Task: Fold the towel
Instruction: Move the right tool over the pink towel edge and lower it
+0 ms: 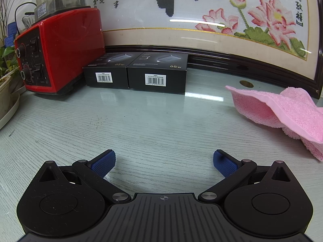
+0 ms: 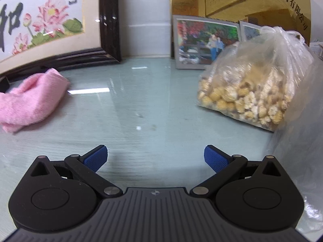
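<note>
A pink towel (image 1: 286, 111) lies crumpled on the glass-topped table at the right of the left wrist view. It also shows in the right wrist view (image 2: 30, 98) at the far left, loosely bunched. My left gripper (image 1: 164, 161) is open and empty, low over the table, with the towel ahead and to its right. My right gripper (image 2: 155, 157) is open and empty, with the towel ahead and to its left. Neither gripper touches the towel.
A red appliance (image 1: 58, 54) and two black boxes (image 1: 135, 72) stand at the back left. A large framed embroidery (image 1: 201, 20) leans behind the towel. A plastic bag of popcorn (image 2: 254, 84) and photo frames (image 2: 203, 42) stand at the right. Potted plants (image 1: 6, 76) sit far left.
</note>
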Tool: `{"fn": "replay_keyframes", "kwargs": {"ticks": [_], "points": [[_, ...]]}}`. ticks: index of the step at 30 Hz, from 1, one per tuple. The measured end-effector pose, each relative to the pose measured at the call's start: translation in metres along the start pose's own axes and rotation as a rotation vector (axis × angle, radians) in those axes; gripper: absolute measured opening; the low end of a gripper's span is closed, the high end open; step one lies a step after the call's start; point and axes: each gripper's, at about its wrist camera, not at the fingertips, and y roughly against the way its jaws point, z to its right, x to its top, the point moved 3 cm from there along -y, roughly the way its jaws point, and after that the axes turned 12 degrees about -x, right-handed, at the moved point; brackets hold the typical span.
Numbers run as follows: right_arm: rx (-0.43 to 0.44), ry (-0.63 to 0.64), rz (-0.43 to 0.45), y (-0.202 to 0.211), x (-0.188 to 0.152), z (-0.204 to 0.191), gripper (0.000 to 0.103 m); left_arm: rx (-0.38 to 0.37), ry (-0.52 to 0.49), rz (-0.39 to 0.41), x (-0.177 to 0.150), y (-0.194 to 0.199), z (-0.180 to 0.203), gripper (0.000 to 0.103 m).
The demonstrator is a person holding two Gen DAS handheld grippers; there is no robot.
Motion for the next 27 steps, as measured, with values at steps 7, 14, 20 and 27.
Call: {"fn": "replay_keyframes", "kwargs": {"ticks": [7, 14, 20, 27], "points": [[0.047, 0.021, 0.104, 0.029, 0.029, -0.032, 0.103, 0.000, 0.000, 0.000, 0.000, 0.000, 0.000, 0.103], [0.121, 0.026, 0.122, 0.028, 0.053, -0.070, 0.103, 0.000, 0.000, 0.000, 0.000, 0.000, 0.000, 0.103], [0.194, 0.044, 0.129, 0.022, 0.067, -0.106, 0.103, -0.001, 0.000, 0.001, 0.000, 0.000, 0.000, 0.103], [0.253, 0.084, 0.135, 0.019, 0.074, -0.143, 0.103, -0.001, 0.000, 0.001, 0.000, 0.000, 0.000, 0.103]]}}
